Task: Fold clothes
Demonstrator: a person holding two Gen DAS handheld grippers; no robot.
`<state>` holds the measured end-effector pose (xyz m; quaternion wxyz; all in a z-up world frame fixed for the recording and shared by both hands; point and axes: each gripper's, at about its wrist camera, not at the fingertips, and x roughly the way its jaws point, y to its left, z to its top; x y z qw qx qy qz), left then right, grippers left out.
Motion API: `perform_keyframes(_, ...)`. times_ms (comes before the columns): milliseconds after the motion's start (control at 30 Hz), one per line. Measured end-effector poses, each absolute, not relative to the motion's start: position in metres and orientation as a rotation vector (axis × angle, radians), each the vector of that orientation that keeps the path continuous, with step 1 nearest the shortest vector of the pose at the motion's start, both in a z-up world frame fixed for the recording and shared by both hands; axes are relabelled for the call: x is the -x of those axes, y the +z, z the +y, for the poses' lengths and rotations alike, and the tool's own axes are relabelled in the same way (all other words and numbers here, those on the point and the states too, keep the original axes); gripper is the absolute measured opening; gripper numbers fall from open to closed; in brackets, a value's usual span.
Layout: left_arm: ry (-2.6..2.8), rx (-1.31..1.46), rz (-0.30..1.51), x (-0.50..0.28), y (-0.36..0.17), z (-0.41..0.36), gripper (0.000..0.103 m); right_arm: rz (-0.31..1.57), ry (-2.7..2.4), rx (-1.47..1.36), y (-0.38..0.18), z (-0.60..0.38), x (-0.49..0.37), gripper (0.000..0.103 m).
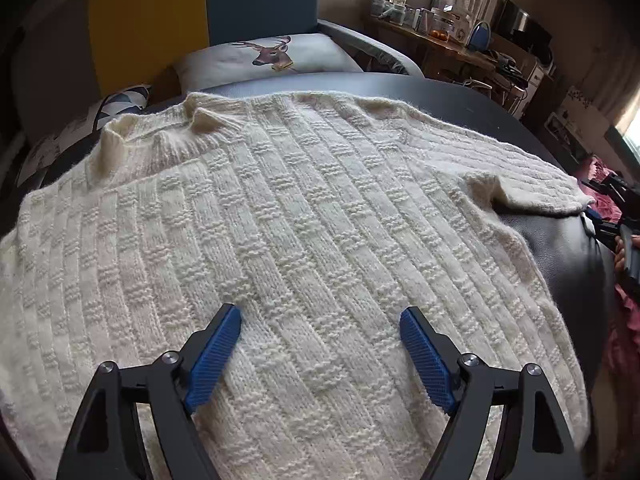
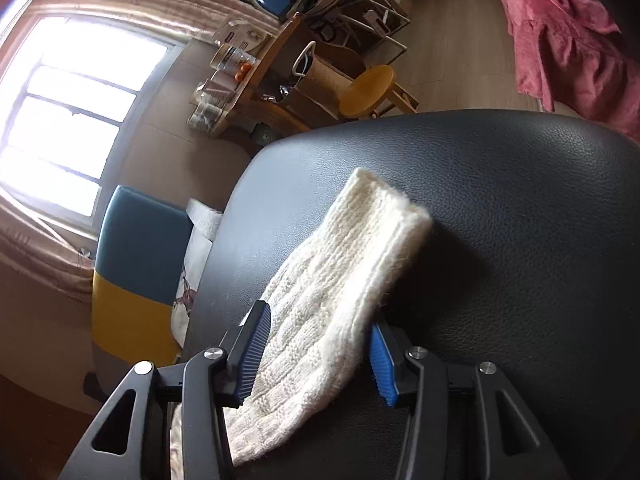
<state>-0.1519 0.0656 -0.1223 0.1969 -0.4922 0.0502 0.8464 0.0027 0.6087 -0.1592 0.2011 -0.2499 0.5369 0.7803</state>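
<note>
Sweater point(image 1: 280, 220) looks thick, soft, floppy. Left gripper point(image 1: 320, 316) hovers spread. Right gripper point(image 2: 316, 320) straddles the sleeve point(image 2: 340, 280), not visibly pinching; cuff at 1 o'clock suits gripping.

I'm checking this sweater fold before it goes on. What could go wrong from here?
1. The right gripper straddles the sleeve with jaws open; closing may catch only loose fuzzy knit and slip.
2. The left gripper hovers open over the sweater, pinning nothing, so pulling the sleeve could drag the body across the smooth black surface.
</note>
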Motion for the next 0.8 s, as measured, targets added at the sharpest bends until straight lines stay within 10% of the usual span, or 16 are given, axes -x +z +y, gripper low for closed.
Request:
perform_keyframes(167, 2.361, 1.39, 0.139, 0.151, -0.122, 0.065, 0.084, 1.54, 2.167, 0.708, -0.162, 0.607, -0.002, 0.044)
perform_keyframes(233, 2.355, 1.399, 0.133, 0.152, -0.121, 0.065, 0.084, 1.512, 2.151, 0.762, -0.166, 0.606, 0.002, 0.005)
perform_keyframes(800, 1.761, 1.449, -0.522, 0.245, -0.046, 0.165, 0.083, 0.686, 2.694, 1.232, -0.137, 0.459, 0.105, 0.006)
